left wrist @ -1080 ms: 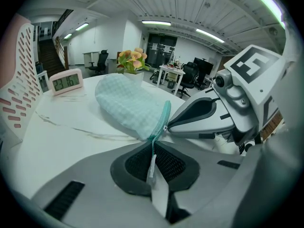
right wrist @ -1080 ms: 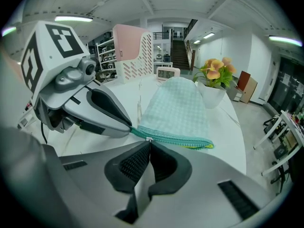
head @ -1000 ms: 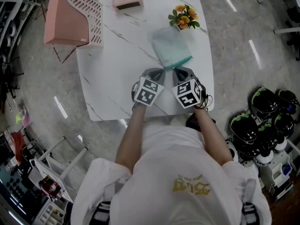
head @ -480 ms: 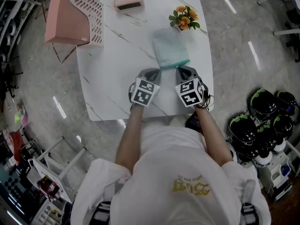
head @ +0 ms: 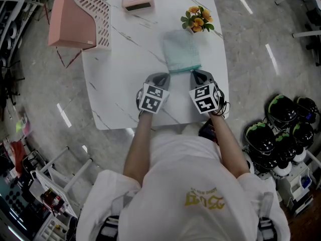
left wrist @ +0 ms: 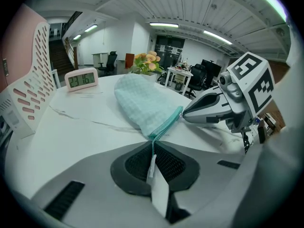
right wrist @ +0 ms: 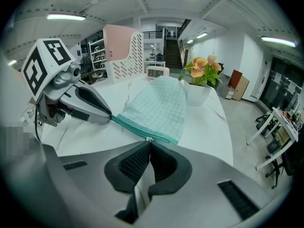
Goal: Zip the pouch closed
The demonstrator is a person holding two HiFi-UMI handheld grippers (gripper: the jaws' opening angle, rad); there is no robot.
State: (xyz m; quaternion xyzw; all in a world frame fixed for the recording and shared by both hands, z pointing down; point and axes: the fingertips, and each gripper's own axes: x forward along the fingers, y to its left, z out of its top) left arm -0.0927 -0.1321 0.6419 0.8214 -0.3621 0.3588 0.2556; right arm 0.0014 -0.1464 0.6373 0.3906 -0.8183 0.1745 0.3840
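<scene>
The left gripper (left wrist: 153, 146) has its fingers (left wrist: 135, 164) pressed together on the near left corner of the pouch (left wrist: 142, 101). The teal zip edge (left wrist: 167, 125) runs straight down into the dark ribbed pads, and a thin pale strip shows in the seam between them. The right gripper (right wrist: 149, 144) has its fingers (right wrist: 134, 163) closed as well. They pinch a small metal piece (right wrist: 148, 139) on the same zip edge, a little short of the pouch's right corner. Each gripper shows in the other's view with its tip touching the teal edge at its own end, so the edge spans the gap between the two.

The pouch is pale blue-green checked cloth and lies flat on the white marbled surface (head: 125, 74). Its zip edge is toward the person and its rounded end points away. In the head view it sits right of the surface's middle, nearer the right rim than the left.

Just beside the pouch's far right corner stands a white pot of orange and yellow flowers (head: 196, 18). A small pink clock (head: 136, 1) with a dark display stands at the far rim, well apart from the pouch. A pink rack (head: 79, 16) with a pale slotted side stands at the far left corner.

The person (head: 185, 195), in a white top, stands at the near rim with both forearms reaching forward. The marker cubes (head: 153, 97) on the two grippers face up toward the head camera.
</scene>
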